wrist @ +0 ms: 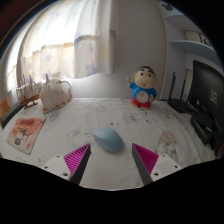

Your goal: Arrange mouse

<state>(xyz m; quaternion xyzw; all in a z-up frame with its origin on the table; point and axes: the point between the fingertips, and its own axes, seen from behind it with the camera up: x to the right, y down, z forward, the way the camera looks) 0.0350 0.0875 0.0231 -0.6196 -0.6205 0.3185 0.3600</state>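
Blue mouse lies between the open hand-held gripper fingers.

mouse: smooth pale blue-grey plastic, soft sheen
pads: matt magenta, finely ribbed
table: covered in pale matt cloth, faintly patterned
doll, upper right: smooth, slightly glossy plastic look
curtain, upper left: thin, light cloth
monitor, right: dark glossy screen
booklet, left: printed paper
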